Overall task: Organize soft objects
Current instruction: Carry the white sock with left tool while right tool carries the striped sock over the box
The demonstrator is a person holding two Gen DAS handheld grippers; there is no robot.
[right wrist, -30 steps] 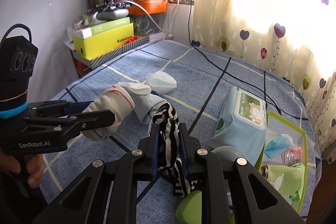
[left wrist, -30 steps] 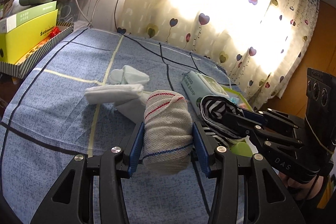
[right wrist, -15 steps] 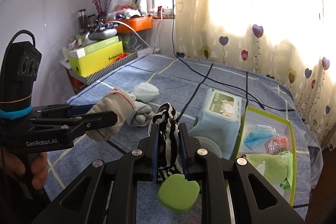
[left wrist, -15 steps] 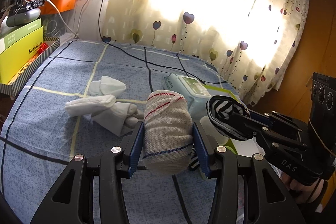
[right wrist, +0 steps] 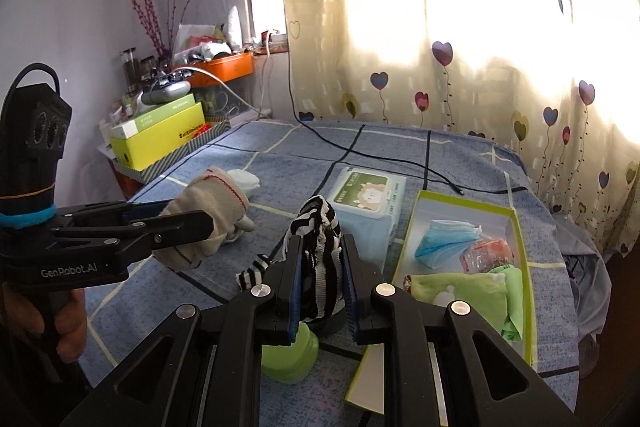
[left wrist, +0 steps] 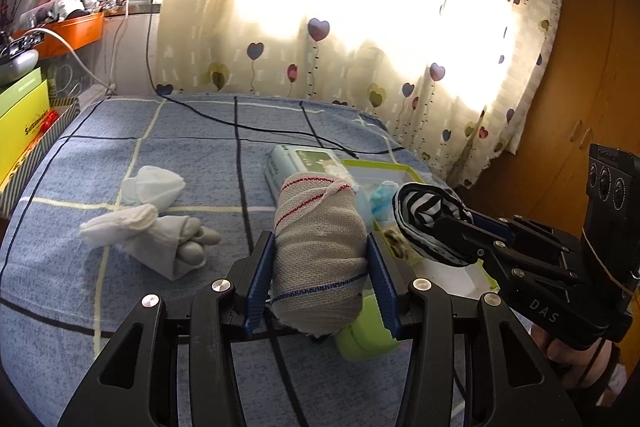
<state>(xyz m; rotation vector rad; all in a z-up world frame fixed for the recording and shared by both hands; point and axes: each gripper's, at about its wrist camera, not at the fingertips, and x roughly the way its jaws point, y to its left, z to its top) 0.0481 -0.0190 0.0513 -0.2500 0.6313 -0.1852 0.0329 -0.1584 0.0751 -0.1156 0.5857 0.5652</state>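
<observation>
1. My left gripper has its jaws clenched on a rolled beige knit glove with red and blue stitching, lifted clear of the blue checked bed cover; it sits at the centre of the left wrist frame.
2. My right gripper has its jaws pinched tight on a bunched black-and-white striped cloth, centre of the right wrist frame, one loose end dangling lower left.
3. The likely goal is the green-rimmed open box at right of that frame, which already holds soft items.
4. I should bring each bundle over an uncrowded patch of the box, go low before letting go, and mind the dangling end near the green cup.
5. The white cloth bundles at left wait on the bed.
</observation>
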